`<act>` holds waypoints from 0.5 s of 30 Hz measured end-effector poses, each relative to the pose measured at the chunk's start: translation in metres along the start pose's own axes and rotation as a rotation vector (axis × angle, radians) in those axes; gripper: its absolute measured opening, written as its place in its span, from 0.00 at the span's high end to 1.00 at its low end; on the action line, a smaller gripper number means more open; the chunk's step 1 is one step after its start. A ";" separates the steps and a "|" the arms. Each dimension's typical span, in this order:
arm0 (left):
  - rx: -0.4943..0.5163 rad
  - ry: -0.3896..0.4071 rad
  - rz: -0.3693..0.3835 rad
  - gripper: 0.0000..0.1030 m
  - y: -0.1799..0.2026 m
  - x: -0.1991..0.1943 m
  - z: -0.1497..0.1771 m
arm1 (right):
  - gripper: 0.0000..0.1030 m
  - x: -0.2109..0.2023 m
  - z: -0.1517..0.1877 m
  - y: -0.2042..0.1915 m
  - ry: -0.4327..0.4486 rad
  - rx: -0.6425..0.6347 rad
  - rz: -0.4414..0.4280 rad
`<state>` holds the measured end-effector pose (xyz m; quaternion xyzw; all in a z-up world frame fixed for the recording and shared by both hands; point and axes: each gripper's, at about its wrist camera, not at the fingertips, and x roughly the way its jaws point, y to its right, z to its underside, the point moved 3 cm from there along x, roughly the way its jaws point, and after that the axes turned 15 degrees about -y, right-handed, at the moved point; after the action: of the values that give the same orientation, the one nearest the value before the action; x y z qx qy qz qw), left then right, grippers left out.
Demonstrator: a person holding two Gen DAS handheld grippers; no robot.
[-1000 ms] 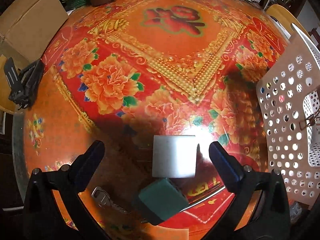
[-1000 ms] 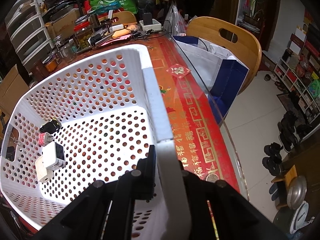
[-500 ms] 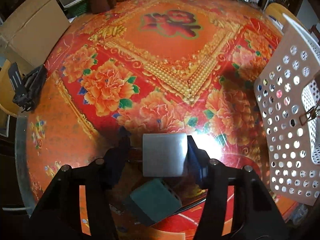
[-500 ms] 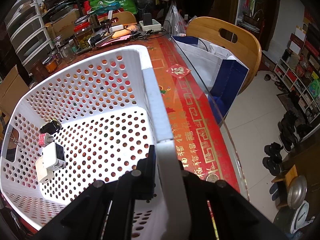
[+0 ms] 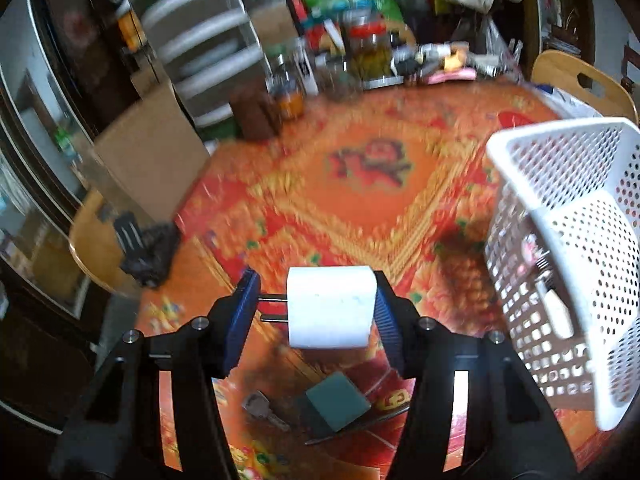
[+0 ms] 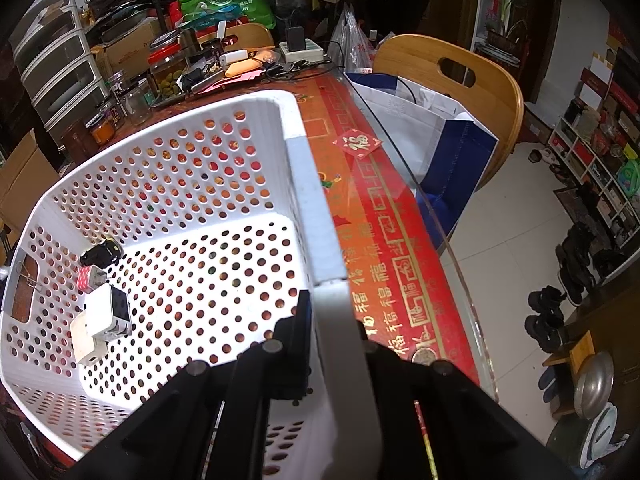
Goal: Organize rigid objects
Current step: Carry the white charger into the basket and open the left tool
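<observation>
Here my left gripper (image 5: 316, 312) clamped the white charger (image 5: 330, 307) above the tabletop's (image 5: 360, 200) near edge for binning; right gripper (image 6: 332, 344) pinched the basket (image 6: 312, 200) rim, steadying it

A lived-in home dining room is shown. The counter (image 6: 400, 216) is covered with a red and gold festive cloth under a glass sheet, and wooden chairs (image 6: 460, 80) are drawn up at its edges. Its far edge is crowded with pickle jars (image 6: 168, 76), a power strip (image 6: 302, 50) and loose clutter. Plastic drawer units (image 6: 56, 64) and cardboard boxes (image 6: 24, 176) are stacked beyond its far left corner. Pairs of shoes (image 6: 548, 320) are lined up on the tiled floor (image 6: 504, 232), beside cubby shelves (image 6: 592, 160) filled with household goods.
</observation>
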<state>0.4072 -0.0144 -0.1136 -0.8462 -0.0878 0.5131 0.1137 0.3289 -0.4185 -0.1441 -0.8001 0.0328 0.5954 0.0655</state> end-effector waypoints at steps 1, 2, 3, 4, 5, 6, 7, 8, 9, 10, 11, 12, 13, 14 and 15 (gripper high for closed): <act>0.003 0.022 -0.012 0.48 0.000 -0.009 -0.001 | 0.94 0.000 0.000 0.000 0.001 -0.001 0.001; 0.005 0.044 -0.020 0.48 0.002 -0.019 -0.002 | 0.94 0.000 0.000 0.000 0.002 -0.002 0.005; 0.009 0.065 -0.022 0.48 0.004 -0.029 -0.004 | 0.94 0.000 0.000 0.000 0.003 -0.003 0.007; 0.014 0.079 -0.021 0.48 0.005 -0.038 -0.006 | 0.94 0.000 0.000 -0.001 0.004 -0.004 0.007; 0.021 0.094 -0.018 0.48 0.008 -0.047 -0.007 | 0.94 0.000 0.000 -0.001 0.003 -0.004 0.006; 0.029 0.107 -0.014 0.48 0.013 -0.058 -0.009 | 0.94 0.000 0.000 -0.001 0.004 -0.003 0.006; 0.039 0.121 -0.009 0.48 0.018 -0.069 -0.012 | 0.94 0.000 0.001 -0.001 0.005 0.000 0.006; 0.047 0.128 -0.007 0.48 0.023 -0.076 -0.014 | 0.94 0.000 0.001 0.000 0.006 0.004 -0.001; 0.064 0.137 -0.004 0.48 0.032 -0.086 -0.016 | 0.94 0.000 0.001 0.000 0.008 0.004 -0.008; 0.084 0.142 0.000 0.48 0.042 -0.094 -0.019 | 0.94 0.000 0.002 0.001 0.010 0.006 -0.015; 0.100 0.144 0.006 0.48 0.051 -0.100 -0.021 | 0.94 0.000 0.002 0.001 0.011 0.007 -0.020; 0.126 0.140 0.023 0.48 0.065 -0.106 -0.023 | 0.94 -0.001 0.002 0.001 0.013 0.007 -0.021; 0.145 0.133 0.037 0.48 0.075 -0.110 -0.026 | 0.94 0.000 0.002 0.001 0.013 0.006 -0.020; 0.162 0.127 0.046 0.48 0.086 -0.113 -0.027 | 0.94 0.000 0.001 0.001 0.013 0.003 -0.018; 0.183 0.122 0.054 0.48 0.098 -0.116 -0.029 | 0.94 0.000 0.001 0.000 0.013 0.002 -0.018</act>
<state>0.3830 -0.1417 -0.0299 -0.8639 -0.0105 0.4697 0.1817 0.3275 -0.4186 -0.1441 -0.8042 0.0266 0.5895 0.0712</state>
